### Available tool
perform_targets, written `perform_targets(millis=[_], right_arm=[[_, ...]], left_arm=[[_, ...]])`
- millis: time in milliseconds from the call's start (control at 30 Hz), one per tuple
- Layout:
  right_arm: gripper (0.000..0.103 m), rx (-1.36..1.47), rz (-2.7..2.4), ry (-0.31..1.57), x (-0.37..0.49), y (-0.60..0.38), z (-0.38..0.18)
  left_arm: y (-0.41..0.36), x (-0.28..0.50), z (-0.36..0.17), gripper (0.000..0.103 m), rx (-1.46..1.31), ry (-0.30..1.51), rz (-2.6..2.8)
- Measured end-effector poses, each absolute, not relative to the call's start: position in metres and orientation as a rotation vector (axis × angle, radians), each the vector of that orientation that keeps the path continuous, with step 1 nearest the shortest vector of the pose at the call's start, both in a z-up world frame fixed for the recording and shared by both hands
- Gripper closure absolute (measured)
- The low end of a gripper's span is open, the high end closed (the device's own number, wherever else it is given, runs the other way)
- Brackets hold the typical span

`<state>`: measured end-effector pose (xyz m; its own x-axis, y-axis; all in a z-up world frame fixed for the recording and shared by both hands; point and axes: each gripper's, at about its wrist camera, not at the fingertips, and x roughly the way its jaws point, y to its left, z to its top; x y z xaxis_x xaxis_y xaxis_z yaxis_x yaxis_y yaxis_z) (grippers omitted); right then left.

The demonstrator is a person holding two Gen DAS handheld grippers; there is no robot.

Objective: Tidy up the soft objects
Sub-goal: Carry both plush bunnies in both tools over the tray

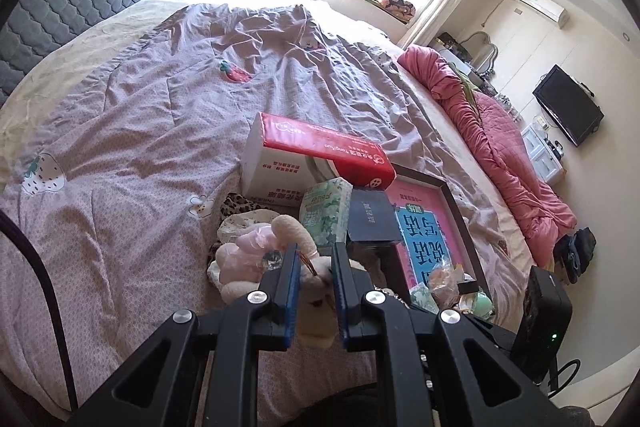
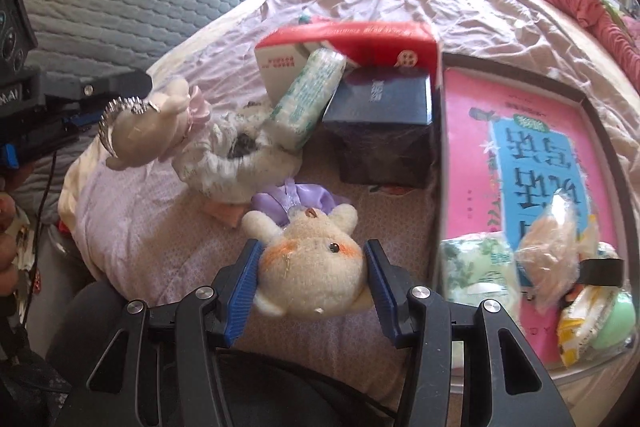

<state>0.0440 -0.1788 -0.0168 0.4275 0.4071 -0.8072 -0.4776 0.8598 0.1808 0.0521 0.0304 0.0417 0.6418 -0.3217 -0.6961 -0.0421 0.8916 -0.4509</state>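
The right gripper (image 2: 311,277) fingers pinch the cream plush (image 2: 310,259) head above the bed (image 2: 132,219). The left gripper (image 1: 316,267) fingers clamp the pink plush (image 2: 154,125). Risk: either compressible toy may slip out and snag nearby clutter.

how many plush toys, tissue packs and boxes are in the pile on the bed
plush toys: 2, the pink-bowed one in the left gripper and the purple-bowed one in the right gripper
tissue packs: 2, one leaning, one in the tray
boxes: 2, red and white, dark blue
total: 6
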Motion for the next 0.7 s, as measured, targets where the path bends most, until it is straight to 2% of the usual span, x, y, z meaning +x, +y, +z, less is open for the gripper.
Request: perform_targets(millis=[700], right_arm=[[0.049,0.153,0.386,0.736,0.036,-0.293,0.061]], left_arm=[[-0.052,0.057,0.089,0.087,-0.334,0.829,-0.278]])
